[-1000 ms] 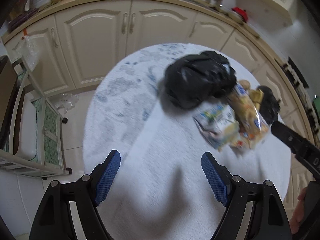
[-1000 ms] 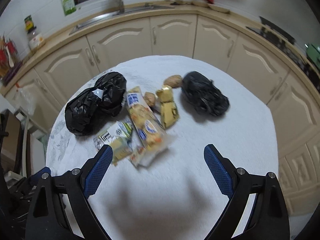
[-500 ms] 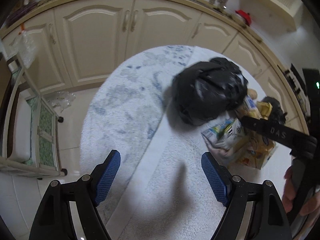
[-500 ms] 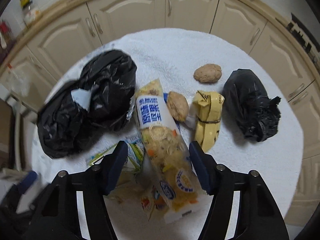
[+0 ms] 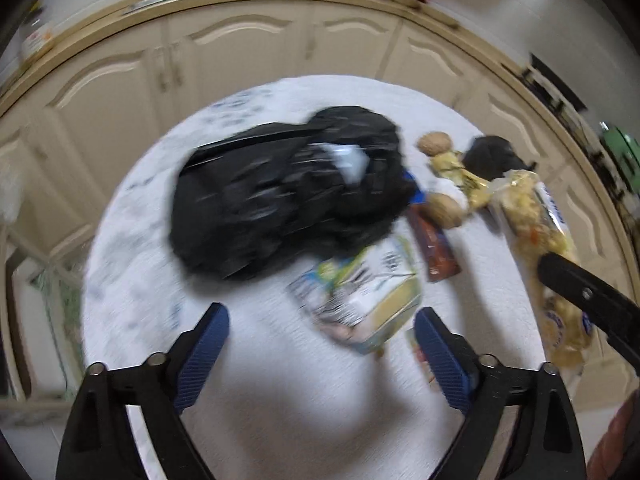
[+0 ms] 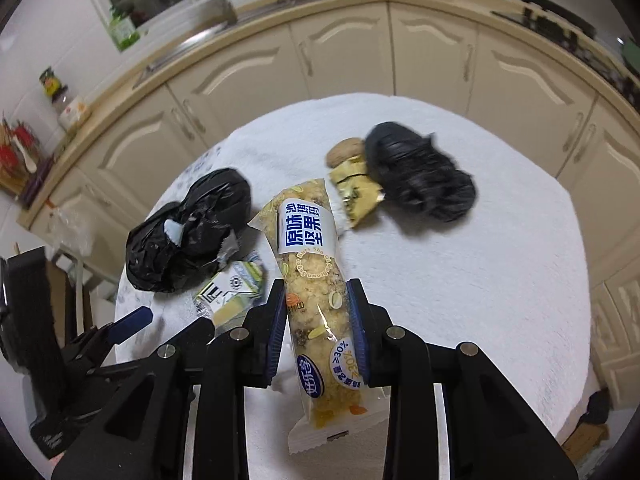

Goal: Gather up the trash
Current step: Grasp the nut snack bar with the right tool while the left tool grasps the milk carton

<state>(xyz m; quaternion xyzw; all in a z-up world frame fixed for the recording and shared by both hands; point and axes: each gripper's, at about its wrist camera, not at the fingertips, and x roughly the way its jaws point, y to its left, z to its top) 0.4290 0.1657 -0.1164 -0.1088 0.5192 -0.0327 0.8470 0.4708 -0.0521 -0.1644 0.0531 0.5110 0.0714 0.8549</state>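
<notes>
On the round white-clothed table (image 6: 500,280) lie a big black trash bag (image 5: 288,192), a crushed green-and-yellow carton (image 5: 360,300), a brown wrapper (image 5: 434,248), two walnuts (image 5: 444,208), a gold wrapper (image 6: 356,192) and a small black bag (image 6: 424,180). My right gripper (image 6: 316,320) is closing, and its blue pads press both sides of a long nut snack pack (image 6: 308,240), which hangs tilted above the cloth. My left gripper (image 5: 320,320) is opening wide just short of the carton, touching nothing.
Cream cabinets (image 6: 340,52) and a counter with a sink curve round the far side of the table. A wire rack (image 5: 44,292) stands on the floor left of the table. A person's hand (image 5: 616,444) shows at the lower right.
The right gripper came down over the snack pack, shut on it and raised it off the pile. The left gripper swung right toward the carton and its jaws spread wider.
</notes>
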